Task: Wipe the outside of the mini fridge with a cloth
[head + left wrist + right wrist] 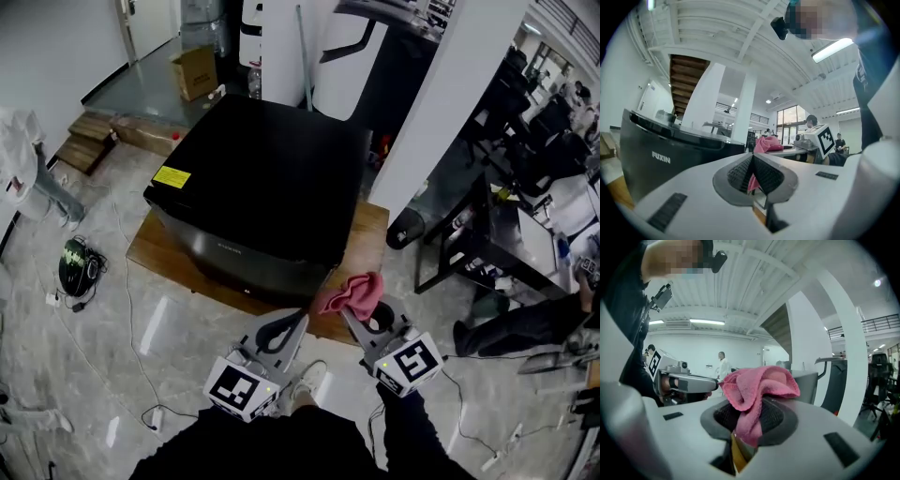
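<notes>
right gripper (359, 317): fingers (783, 420) clamped on pink cloth (354, 294), bunched above them, just by fridge's near corner | left gripper (298, 321): fingers (772, 176) pressed together, empty, beside right | black fridge (262, 187) stands on wooden board (155, 253) on floor

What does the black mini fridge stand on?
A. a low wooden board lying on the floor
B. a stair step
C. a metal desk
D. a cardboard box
A: in the head view the mini fridge rests on a wooden board, which lies flat on the tiled floor.
</notes>
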Demonstrator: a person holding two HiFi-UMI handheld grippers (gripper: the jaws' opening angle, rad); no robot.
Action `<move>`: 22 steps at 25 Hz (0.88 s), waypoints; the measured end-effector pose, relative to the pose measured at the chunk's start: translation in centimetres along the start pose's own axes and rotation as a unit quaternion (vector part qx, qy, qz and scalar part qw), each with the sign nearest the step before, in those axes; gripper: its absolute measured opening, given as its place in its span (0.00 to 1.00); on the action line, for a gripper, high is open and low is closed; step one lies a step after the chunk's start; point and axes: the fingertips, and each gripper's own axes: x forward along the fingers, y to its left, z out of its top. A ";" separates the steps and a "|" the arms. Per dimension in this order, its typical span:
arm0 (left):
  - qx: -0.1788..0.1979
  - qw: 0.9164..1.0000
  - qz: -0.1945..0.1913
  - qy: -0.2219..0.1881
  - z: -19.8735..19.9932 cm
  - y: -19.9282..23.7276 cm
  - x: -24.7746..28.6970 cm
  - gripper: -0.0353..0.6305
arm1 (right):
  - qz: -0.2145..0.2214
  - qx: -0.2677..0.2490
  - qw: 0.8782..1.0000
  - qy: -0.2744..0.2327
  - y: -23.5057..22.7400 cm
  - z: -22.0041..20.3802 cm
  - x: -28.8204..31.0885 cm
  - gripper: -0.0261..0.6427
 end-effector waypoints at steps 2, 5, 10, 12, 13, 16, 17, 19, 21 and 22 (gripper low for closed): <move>0.012 1.000 0.006 -0.010 2.3 0.4 -1.3 0.06 | 0.000 -0.023 1.000 -0.014 1.3 3.2 -0.1 0.17; 0.031 0.999 0.018 -0.028 5.1 1.1 -3.7 0.06 | 0.002 -0.051 0.998 -0.027 3.6 6.7 -0.3 0.17; 0.049 0.998 0.036 -0.020 7.8 3.5 -7.2 0.06 | 0.017 -0.085 0.995 -0.042 8.0 10.4 1.5 0.17; 0.053 0.997 0.043 -0.018 9.0 4.8 -8.3 0.06 | 0.020 -0.094 0.994 -0.049 9.1 11.9 2.4 0.17; 0.056 0.997 0.048 -0.021 9.8 5.4 -8.7 0.06 | 0.021 -0.099 0.993 -0.052 9.4 12.6 2.9 0.17; 0.058 0.996 0.059 -0.038 12.5 7.3 -9.6 0.06 | 0.024 -0.116 0.991 -0.063 9.7 14.8 4.3 0.18; 0.059 0.995 0.061 -0.043 13.4 8.0 -9.7 0.06 | 0.024 -0.121 0.990 -0.065 9.4 15.5 4.7 0.18; 0.072 0.994 0.068 -0.053 15.4 9.4 -9.5 0.06 | 0.024 -0.131 0.989 -0.058 8.6 16.7 5.8 0.18; 0.088 0.991 0.077 -0.062 17.3 11.0 -9.0 0.06 | 0.028 -0.143 0.988 -0.054 7.4 18.0 7.3 0.18; 0.094 0.990 0.082 -0.066 18.2 11.9 -8.6 0.06 | 0.031 -0.151 0.986 -0.055 6.8 18.6 8.1 0.18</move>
